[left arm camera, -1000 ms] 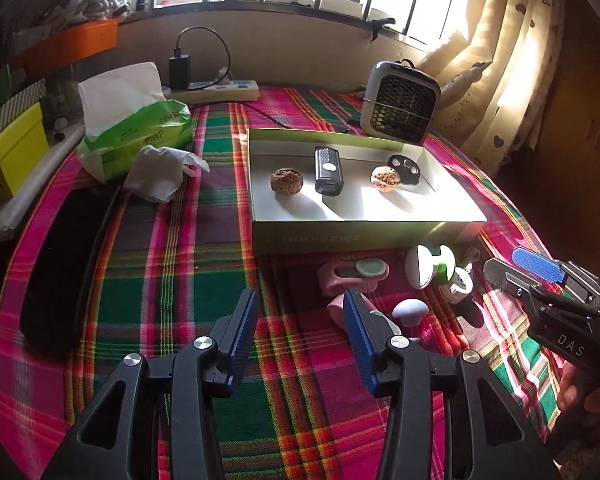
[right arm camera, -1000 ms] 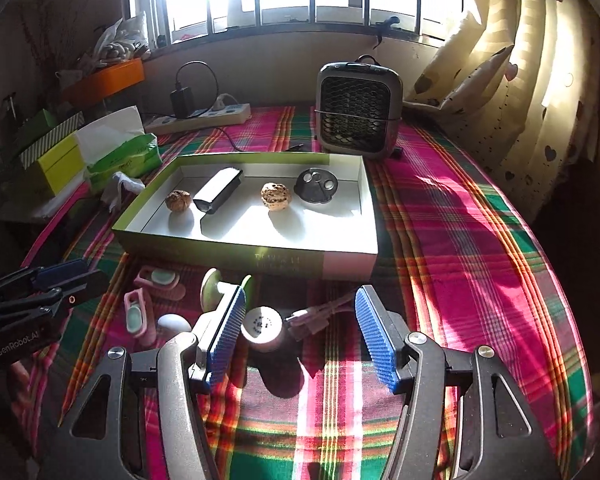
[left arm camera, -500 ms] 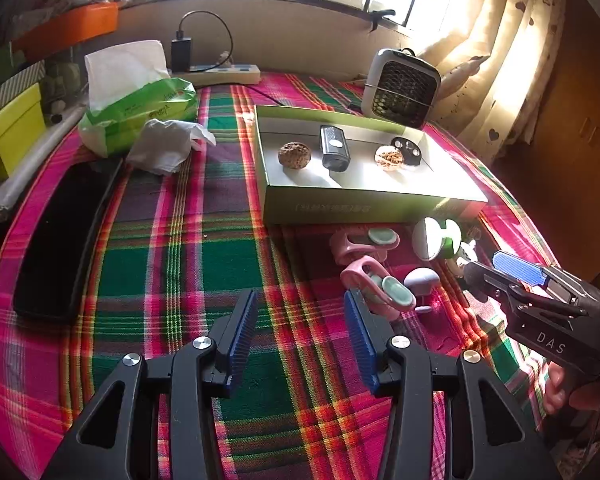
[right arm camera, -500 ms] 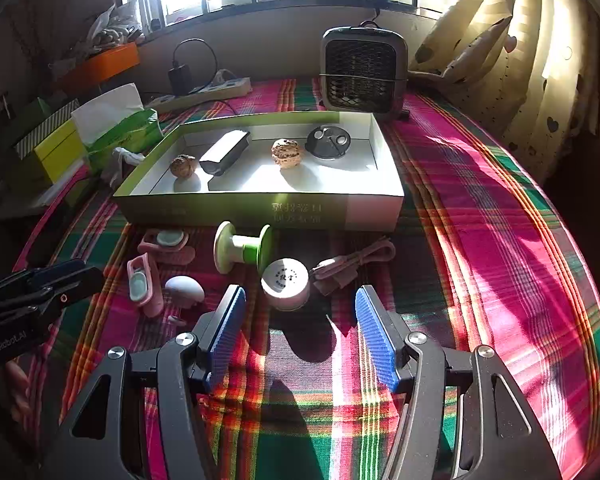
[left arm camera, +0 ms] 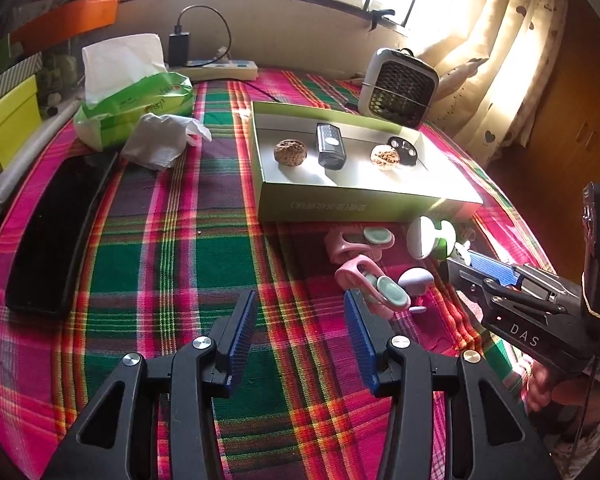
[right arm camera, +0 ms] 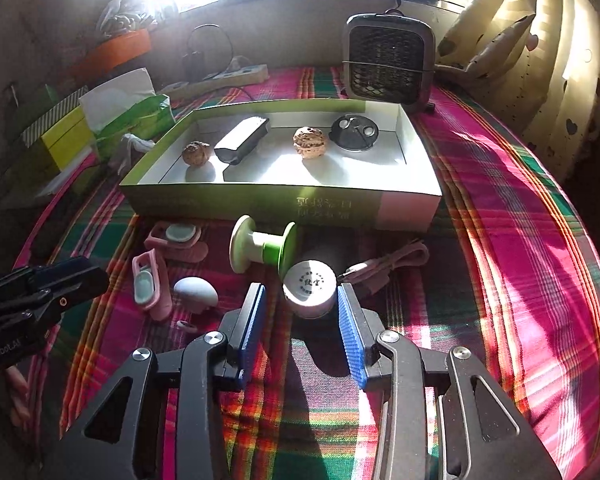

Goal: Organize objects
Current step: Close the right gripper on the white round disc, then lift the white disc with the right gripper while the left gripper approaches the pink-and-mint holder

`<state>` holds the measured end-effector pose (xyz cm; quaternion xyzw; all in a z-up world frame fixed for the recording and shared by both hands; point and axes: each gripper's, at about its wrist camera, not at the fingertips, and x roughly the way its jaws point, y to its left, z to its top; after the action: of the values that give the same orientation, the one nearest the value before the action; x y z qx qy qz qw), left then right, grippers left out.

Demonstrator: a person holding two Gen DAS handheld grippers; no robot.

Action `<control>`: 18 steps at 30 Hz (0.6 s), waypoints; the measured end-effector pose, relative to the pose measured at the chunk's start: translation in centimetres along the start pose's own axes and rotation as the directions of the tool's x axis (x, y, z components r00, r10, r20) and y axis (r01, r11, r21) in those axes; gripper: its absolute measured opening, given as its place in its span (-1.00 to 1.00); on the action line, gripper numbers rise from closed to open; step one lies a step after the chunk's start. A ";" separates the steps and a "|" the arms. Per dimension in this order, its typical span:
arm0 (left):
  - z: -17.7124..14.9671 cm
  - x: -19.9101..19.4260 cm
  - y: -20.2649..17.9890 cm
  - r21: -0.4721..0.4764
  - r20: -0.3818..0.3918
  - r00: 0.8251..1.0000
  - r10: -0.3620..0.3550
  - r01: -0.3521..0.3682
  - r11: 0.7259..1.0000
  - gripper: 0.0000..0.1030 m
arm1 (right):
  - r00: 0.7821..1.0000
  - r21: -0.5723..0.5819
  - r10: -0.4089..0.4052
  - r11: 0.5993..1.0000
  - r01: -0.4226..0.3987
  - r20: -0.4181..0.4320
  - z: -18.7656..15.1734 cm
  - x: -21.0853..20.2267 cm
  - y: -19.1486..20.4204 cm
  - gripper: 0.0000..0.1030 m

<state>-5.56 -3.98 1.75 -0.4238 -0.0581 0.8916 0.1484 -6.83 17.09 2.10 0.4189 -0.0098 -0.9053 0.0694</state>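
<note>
A green open box (right arm camera: 260,196) (left arm camera: 352,204) on the plaid cloth holds two walnuts (right arm camera: 309,142), a dark rectangular device (right arm camera: 242,140) and a round black piece (right arm camera: 354,133). In front of it lie two pink clips (right arm camera: 150,284) (left arm camera: 374,286), a green-white spool (right arm camera: 262,250), a pale dome piece (right arm camera: 195,290), a pink cable (right arm camera: 388,266) and a small white round jar (right arm camera: 310,290). My right gripper (right arm camera: 302,320) is open with the jar between its fingertips. My left gripper (left arm camera: 300,320) is open and empty above the cloth, left of the pink clips.
A small grey fan heater (right arm camera: 388,62) stands behind the box. A tissue pack (left arm camera: 134,96), crumpled tissue (left arm camera: 160,142), a power strip (left arm camera: 220,70) and yellow boxes (left arm camera: 4,128) are at the left. A black tray (left arm camera: 56,236) lies at the cloth's left edge.
My right gripper has moved forward and down until the white jar sits between its fingers. My left gripper has pulled back slightly; both stay open.
</note>
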 end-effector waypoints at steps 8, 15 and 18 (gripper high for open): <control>0.8 -0.3 -1.1 -0.006 0.001 1.000 -0.028 0.028 1.000 -0.15 | 1.000 -0.020 0.006 1.000 -0.007 -0.014 0.6 0.7 -0.5 -0.28; 1.1 0.4 -2.8 -0.009 -0.018 1.000 -0.018 0.017 1.000 -0.09 | 0.999 -0.015 0.035 0.999 -0.035 -0.019 0.5 0.7 -1.7 -0.45; 1.1 1.0 -3.6 -0.010 -0.028 1.000 -0.005 0.005 1.000 -0.08 | 0.999 -0.035 0.036 0.999 -0.037 -0.022 0.3 0.4 -1.6 -0.45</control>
<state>-6.27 -0.25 2.54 -0.4368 -0.0617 0.8849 0.1493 -7.56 18.64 1.85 0.4270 -0.0008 -0.8994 0.0935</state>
